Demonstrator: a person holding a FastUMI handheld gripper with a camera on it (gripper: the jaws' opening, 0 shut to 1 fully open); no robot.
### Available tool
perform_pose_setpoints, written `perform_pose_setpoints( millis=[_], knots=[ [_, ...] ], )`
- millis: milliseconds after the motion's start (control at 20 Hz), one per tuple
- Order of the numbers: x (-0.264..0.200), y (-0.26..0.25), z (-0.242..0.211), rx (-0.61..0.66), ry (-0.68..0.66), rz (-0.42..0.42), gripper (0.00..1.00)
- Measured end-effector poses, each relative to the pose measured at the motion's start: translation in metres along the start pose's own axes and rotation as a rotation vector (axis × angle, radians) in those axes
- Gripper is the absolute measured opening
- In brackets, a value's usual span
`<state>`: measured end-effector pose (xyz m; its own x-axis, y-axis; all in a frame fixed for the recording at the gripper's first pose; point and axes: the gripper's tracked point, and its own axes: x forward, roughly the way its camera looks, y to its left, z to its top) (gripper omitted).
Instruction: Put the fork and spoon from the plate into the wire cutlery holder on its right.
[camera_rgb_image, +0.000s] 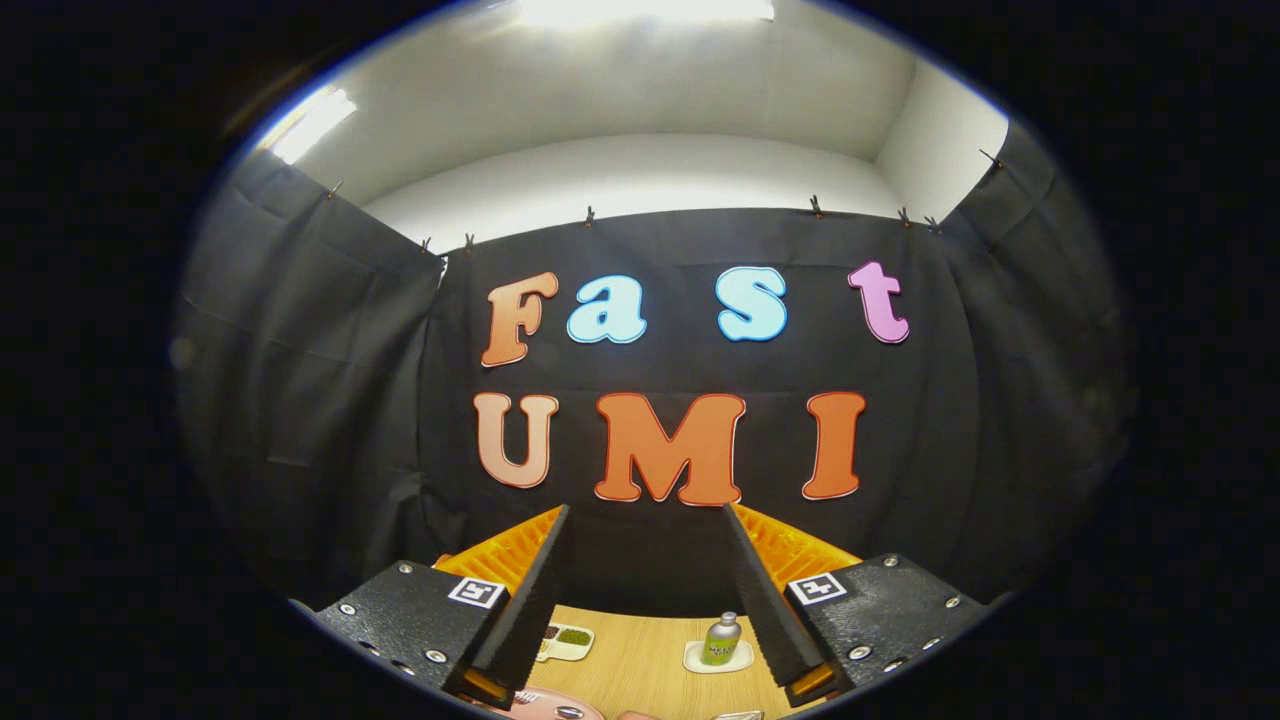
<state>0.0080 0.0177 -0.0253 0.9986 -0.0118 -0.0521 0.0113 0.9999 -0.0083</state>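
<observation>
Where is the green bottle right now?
In the gripper view, the green bottle stands on a small white dish on the wooden table, beyond the open gripper, nearer its right finger.

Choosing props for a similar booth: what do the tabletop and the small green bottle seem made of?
The light brown tabletop looks like wood or wood-look laminate, with faint grain and a matte finish. The small green bottle with a silver cap looks like metal or glossy plastic; too small to tell. The open tongs hold nothing.

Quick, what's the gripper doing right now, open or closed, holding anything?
Gripper: open, fingers spread wide, nothing between them, raised above the wooden table and aimed at the booth wall.
</observation>
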Motion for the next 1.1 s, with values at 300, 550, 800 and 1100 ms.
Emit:
perform_pose_setpoints(
  millis=[300,550,800,1100],
  knots=[
    [-0.001,0.018,-0.048,-0.014,0.084,-0.003,0.88],
    [-0.003,0.045,-0.126,-0.009,0.249,0.034,0.88],
    [-0.003,0.069,-0.204,0.037,0.450,0.059,0.88],
    [-0.015,0.096,-0.285,-0.018,0.664,0.104,0.88]
  ],
)
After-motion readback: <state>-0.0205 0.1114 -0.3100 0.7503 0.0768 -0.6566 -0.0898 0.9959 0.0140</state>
